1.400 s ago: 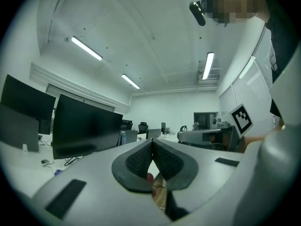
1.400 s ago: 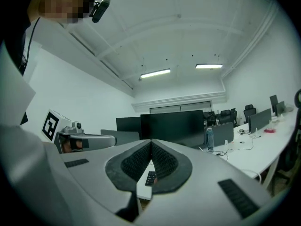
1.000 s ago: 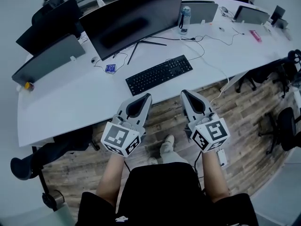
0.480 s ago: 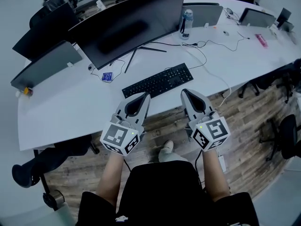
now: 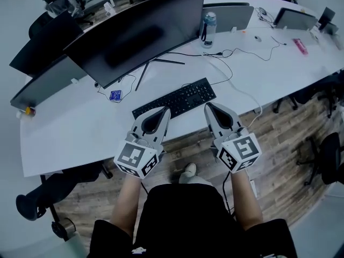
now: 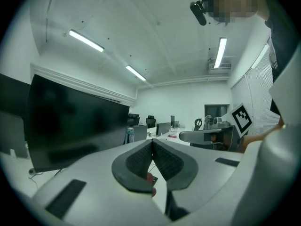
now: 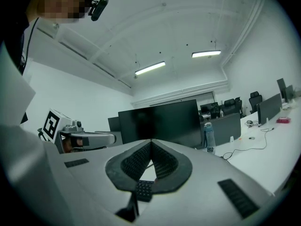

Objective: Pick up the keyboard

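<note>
Left gripper and right gripper (jaws pressed together, empty) hover near the keyboard

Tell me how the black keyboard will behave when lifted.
The keyboard looks long, flat and rigid, so it probably stays stiff but may tilt if gripped at one end. The cable near its back edge could tug.

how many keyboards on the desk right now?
1. The keyboard lies on the white desk in front of the curved monitor. Another could be hidden behind that monitor.
</note>
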{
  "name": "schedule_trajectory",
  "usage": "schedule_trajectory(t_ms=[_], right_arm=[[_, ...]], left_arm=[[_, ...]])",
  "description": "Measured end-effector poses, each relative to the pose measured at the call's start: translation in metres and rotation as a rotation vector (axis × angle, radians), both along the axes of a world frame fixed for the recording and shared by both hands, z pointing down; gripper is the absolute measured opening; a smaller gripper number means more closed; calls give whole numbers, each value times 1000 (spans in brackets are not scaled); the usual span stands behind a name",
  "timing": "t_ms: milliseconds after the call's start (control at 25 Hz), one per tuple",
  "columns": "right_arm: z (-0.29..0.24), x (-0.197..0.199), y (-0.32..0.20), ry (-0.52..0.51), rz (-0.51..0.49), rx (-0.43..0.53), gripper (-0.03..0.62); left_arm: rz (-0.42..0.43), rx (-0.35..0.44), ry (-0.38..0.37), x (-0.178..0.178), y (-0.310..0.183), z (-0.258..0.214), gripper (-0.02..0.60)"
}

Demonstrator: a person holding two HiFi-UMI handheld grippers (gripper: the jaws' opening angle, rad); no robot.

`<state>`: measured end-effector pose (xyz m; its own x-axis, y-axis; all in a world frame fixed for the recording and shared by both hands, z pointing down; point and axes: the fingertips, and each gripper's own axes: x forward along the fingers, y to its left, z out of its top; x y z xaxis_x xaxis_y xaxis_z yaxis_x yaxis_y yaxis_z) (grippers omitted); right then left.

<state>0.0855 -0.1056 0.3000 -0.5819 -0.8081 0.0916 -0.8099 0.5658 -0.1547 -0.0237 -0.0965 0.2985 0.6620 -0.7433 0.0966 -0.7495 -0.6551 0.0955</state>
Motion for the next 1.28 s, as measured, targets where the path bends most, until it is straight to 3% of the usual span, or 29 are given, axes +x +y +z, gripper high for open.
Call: schedule_trajectory(t_ms=[560,1040,1280], right_arm=[[28,29,-23,16,70,-66,5],[57,4,-48,26,244,-135,5],[85,-10,-62,31,302,-194,5]], left_arm=[[59,-92,-23,12,-35,38,5],[291,-193,-45,-11,-72,82,5],[359,-280,-43,-29,-100,116,5]])
